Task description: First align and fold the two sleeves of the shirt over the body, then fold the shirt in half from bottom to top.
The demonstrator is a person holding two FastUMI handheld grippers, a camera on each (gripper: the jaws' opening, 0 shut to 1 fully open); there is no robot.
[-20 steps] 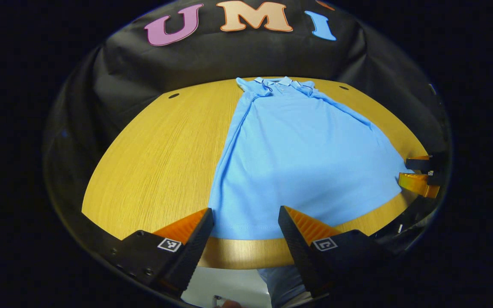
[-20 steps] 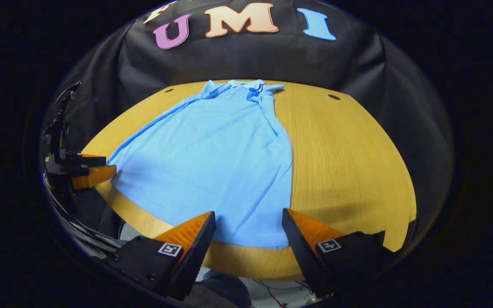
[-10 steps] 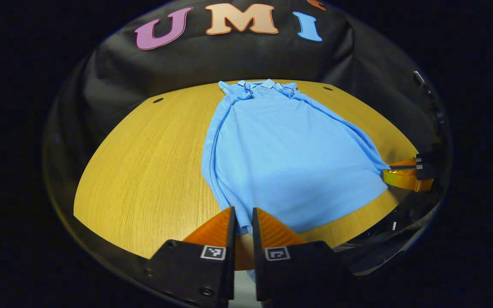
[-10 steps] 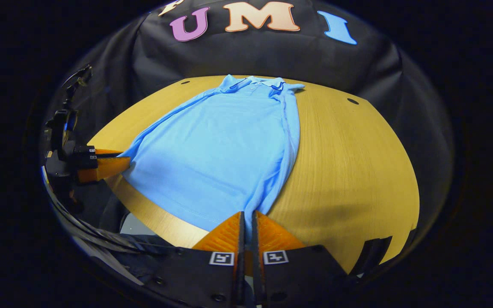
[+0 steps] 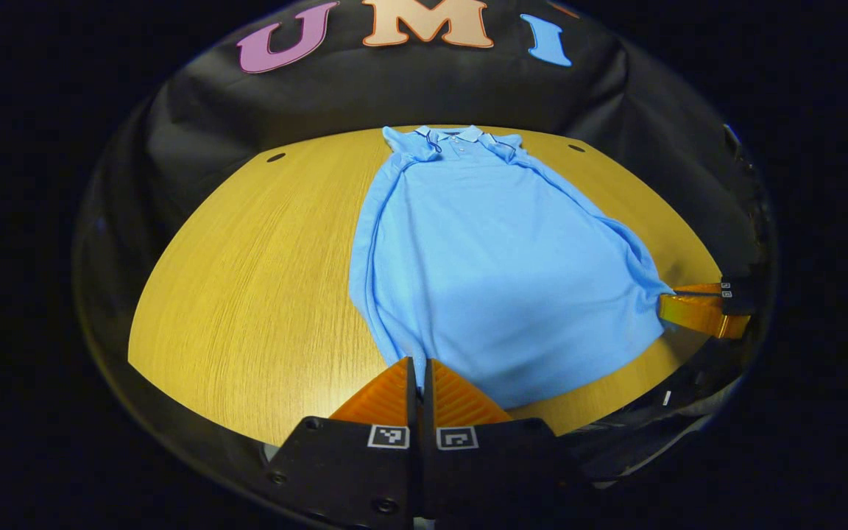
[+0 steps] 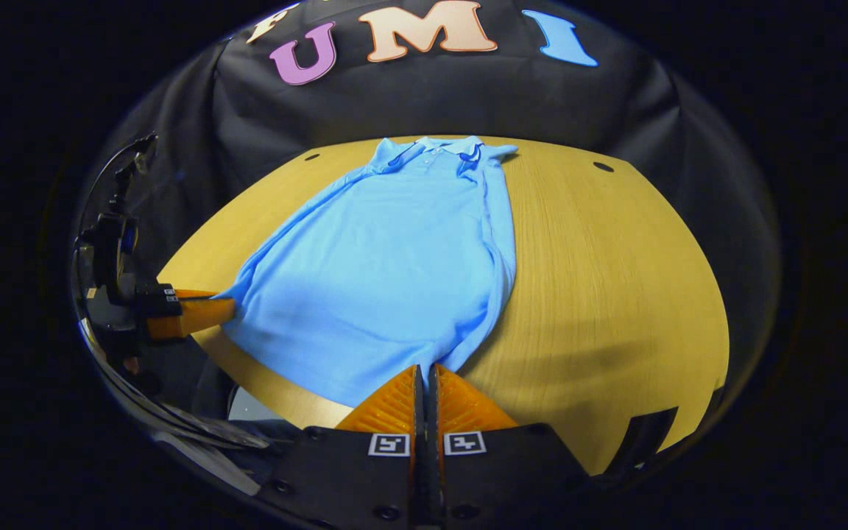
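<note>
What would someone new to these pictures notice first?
A bright blue polo shirt lies flat down the middle of a round wooden table, collar toward the far edge, sleeves already folded in. At the near edge, the left tool and the right tool are each shut on a bottom corner of the hem.

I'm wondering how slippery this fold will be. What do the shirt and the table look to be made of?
The shirt looks like a soft matte knit, probably cotton: it drapes and puckers into folds where each claw pinches its hem. The table looks like wood or a wood-look laminate, with fine straight grain lines and a smooth, faintly glossy top.
</note>
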